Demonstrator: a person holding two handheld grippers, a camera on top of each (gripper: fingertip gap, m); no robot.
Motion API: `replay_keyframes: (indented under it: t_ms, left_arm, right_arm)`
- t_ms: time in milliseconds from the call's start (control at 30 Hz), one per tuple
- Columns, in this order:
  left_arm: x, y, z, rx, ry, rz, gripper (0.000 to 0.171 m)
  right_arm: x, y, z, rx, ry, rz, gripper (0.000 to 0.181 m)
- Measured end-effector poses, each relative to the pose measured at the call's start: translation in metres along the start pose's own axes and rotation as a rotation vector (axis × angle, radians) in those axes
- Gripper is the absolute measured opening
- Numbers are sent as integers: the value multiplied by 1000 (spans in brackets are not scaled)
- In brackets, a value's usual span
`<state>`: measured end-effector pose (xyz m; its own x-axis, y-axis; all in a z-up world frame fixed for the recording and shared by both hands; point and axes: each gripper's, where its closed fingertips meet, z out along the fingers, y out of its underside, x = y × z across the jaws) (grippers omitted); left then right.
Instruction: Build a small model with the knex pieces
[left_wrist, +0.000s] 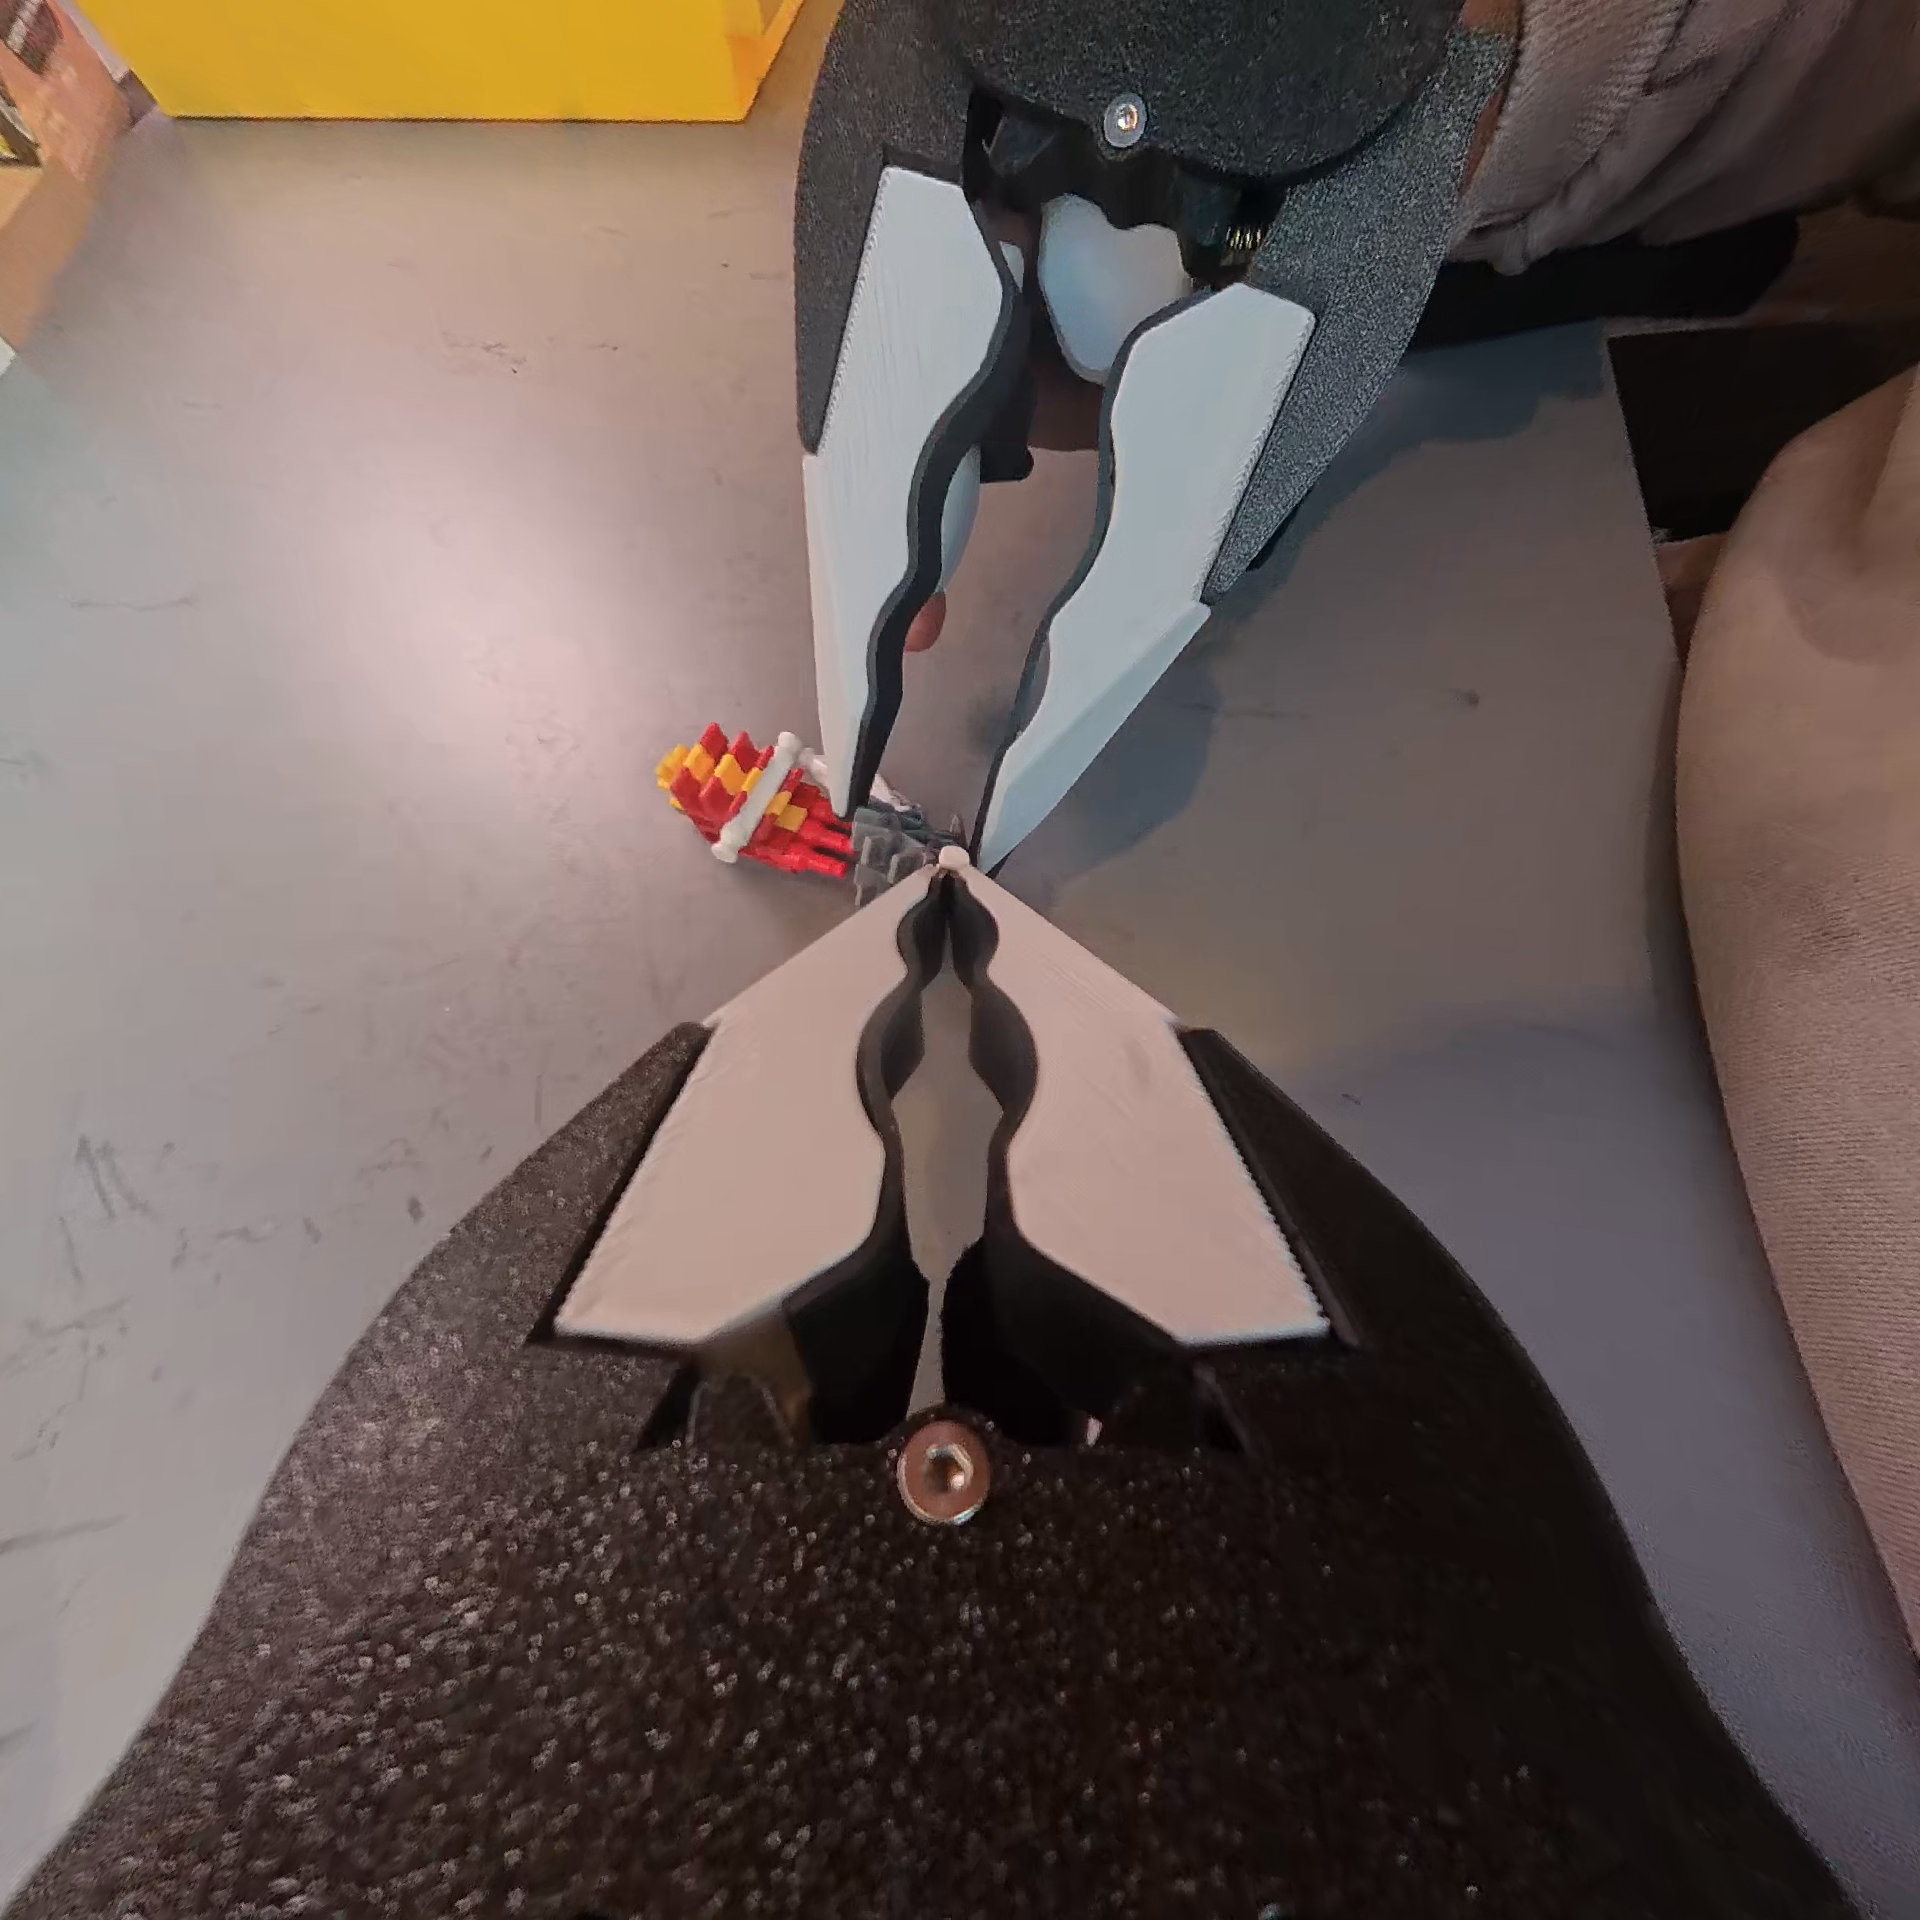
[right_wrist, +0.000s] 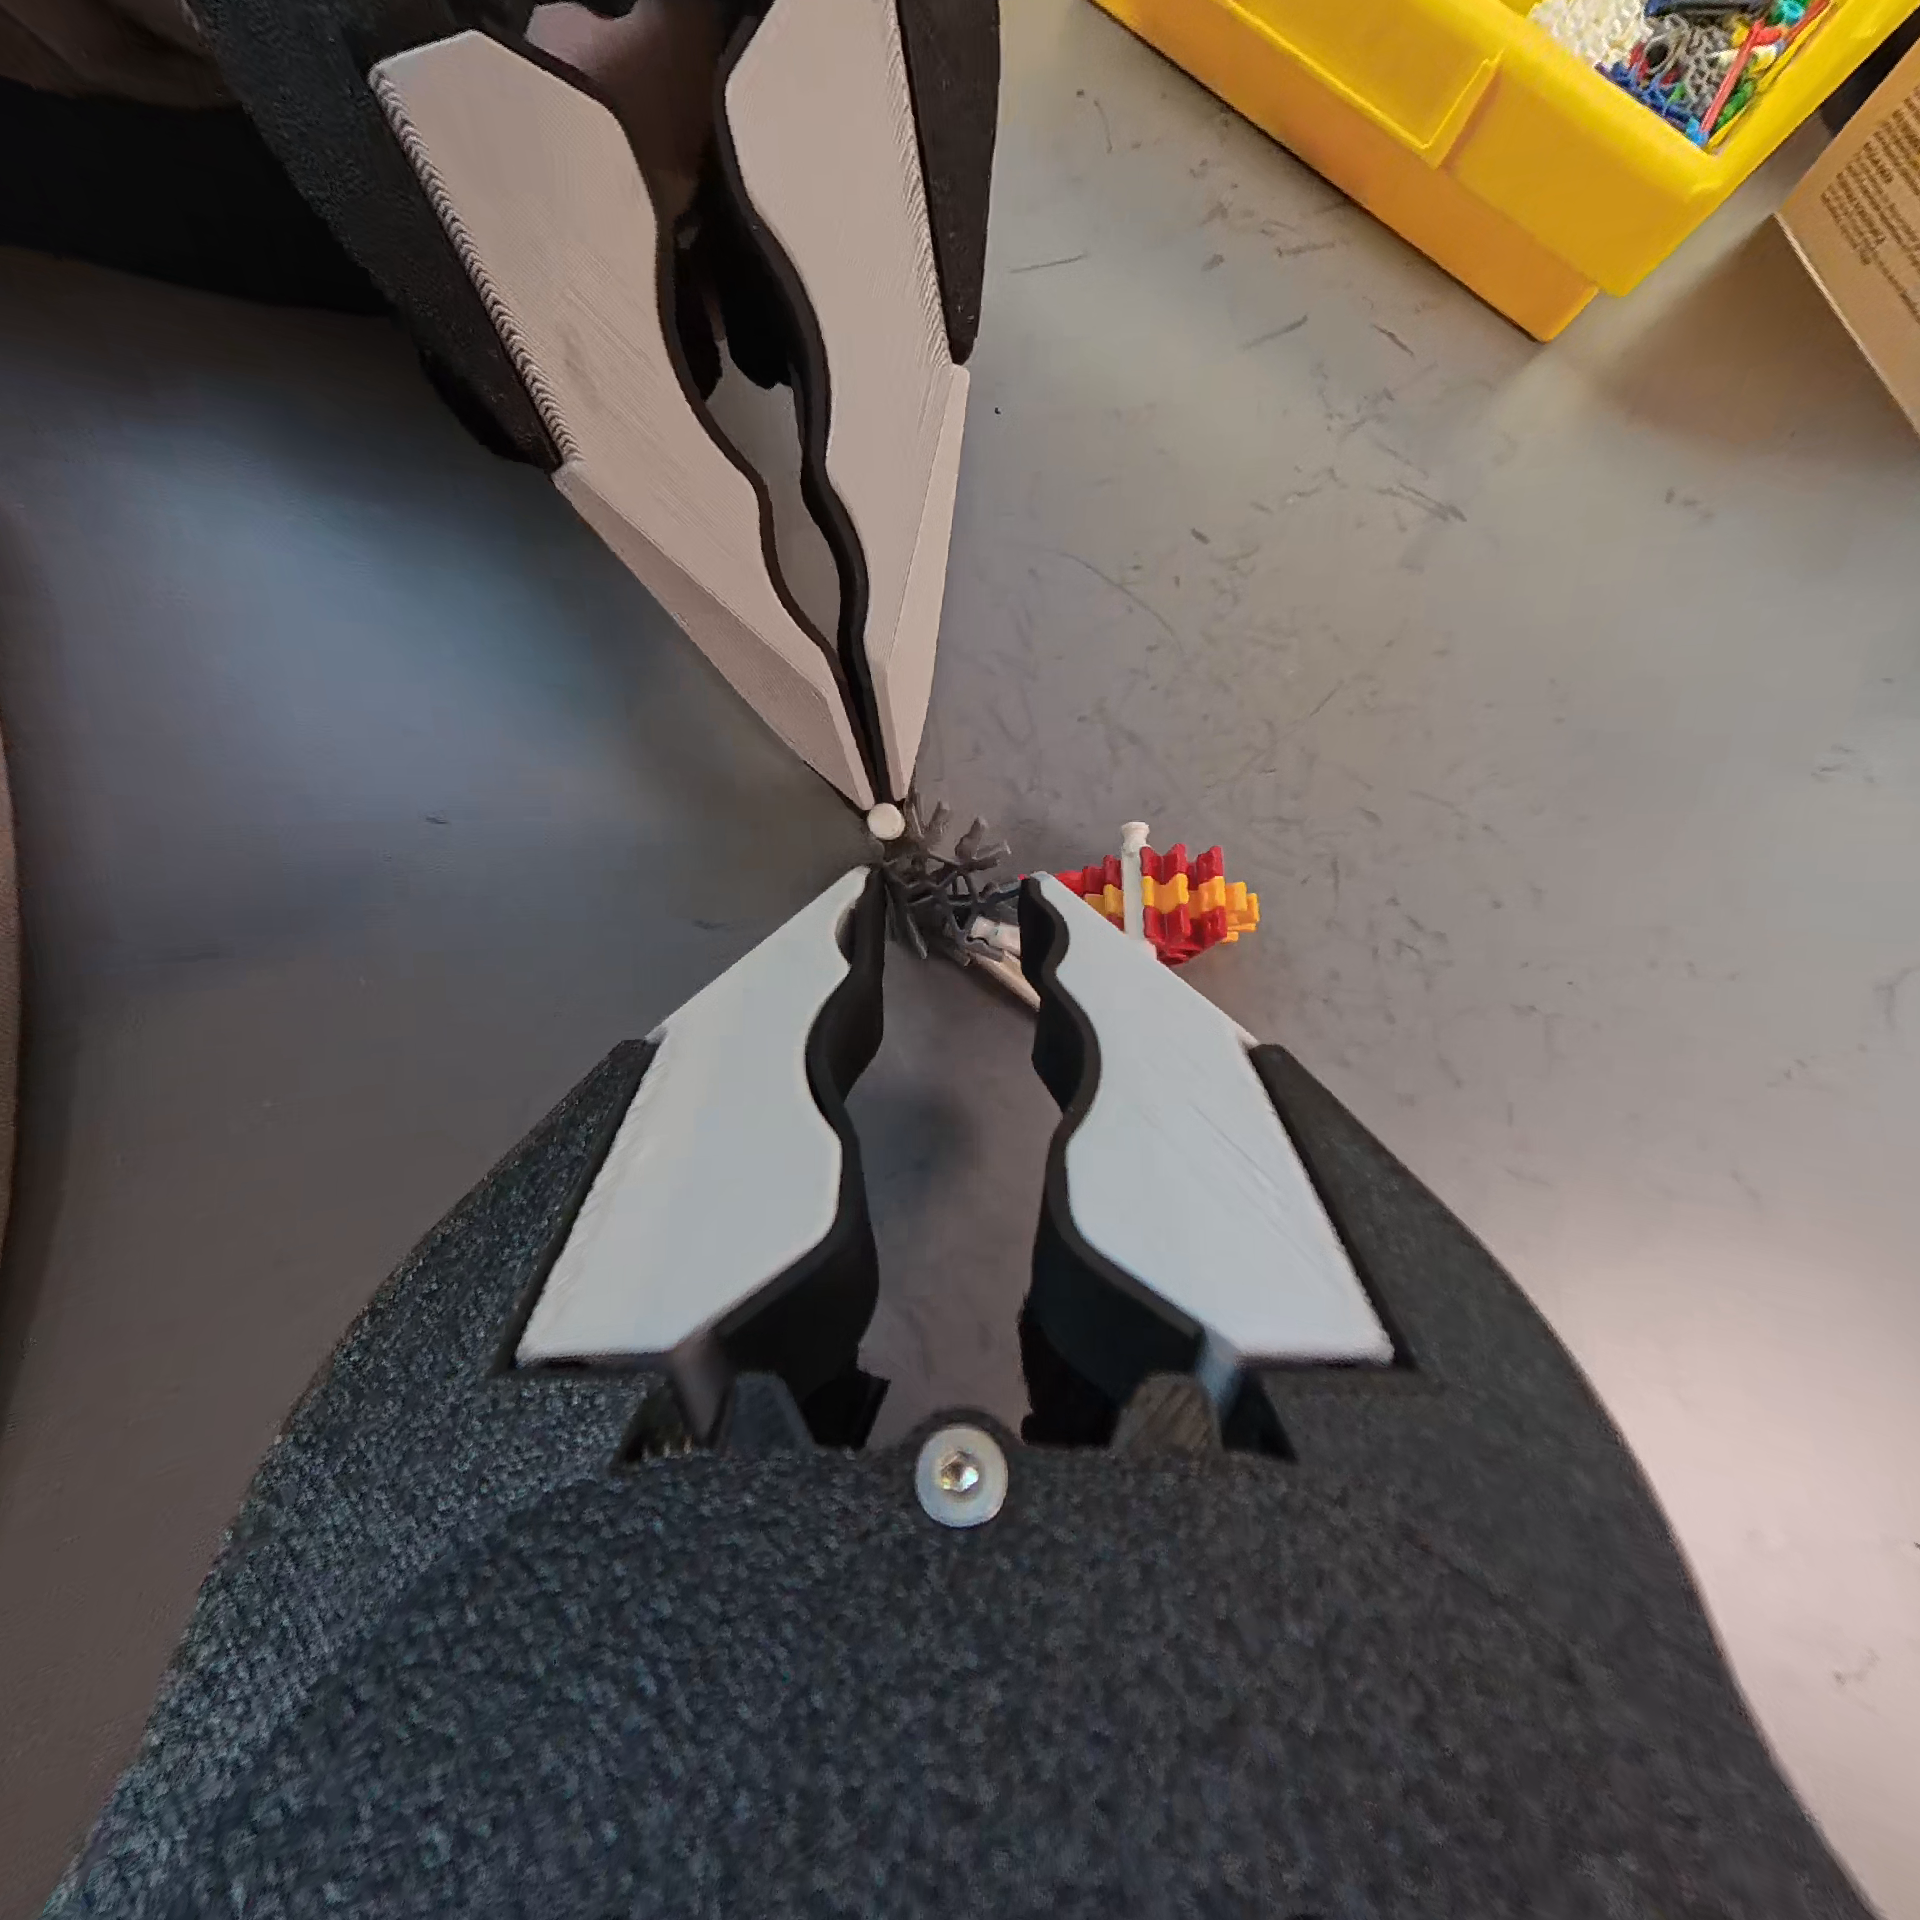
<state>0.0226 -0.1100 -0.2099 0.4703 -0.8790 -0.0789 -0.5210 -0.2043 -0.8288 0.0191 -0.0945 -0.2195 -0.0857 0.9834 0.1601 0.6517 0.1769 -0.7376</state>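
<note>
A small construction-toy assembly lies on the grey table: stacked red and yellow connectors (left_wrist: 727, 795) (right_wrist: 1184, 899) crossed by a white rod, joined to dark grey snowflake-shaped connectors (left_wrist: 888, 847) (right_wrist: 940, 883). My left gripper (left_wrist: 948, 873) is shut on the end of a thin white rod (left_wrist: 952, 857) at the grey connectors; in the right wrist view it (right_wrist: 883, 800) comes down from the top with the rod's tip (right_wrist: 885, 821) showing. My right gripper (right_wrist: 945, 894) is open, its fingers on either side of the grey connectors; it also shows in the left wrist view (left_wrist: 925, 831).
A yellow bin (right_wrist: 1455, 135) (left_wrist: 447, 62) holding several small coloured parts stands at the table's far side. A cardboard box (right_wrist: 1860, 239) is beside it. A person's sleeve (left_wrist: 1808, 831) lies along the table edge on the right. My two grippers' fingertips are within a few centimetres of each other.
</note>
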Motion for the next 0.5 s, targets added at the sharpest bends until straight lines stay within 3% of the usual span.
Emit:
replay_keyframes:
  t_ms: [500]
  left_arm:
    - [-3,0,2,-24,-66,48,0]
  right_arm:
    - [5,-2,1,-41,99,-102,22]
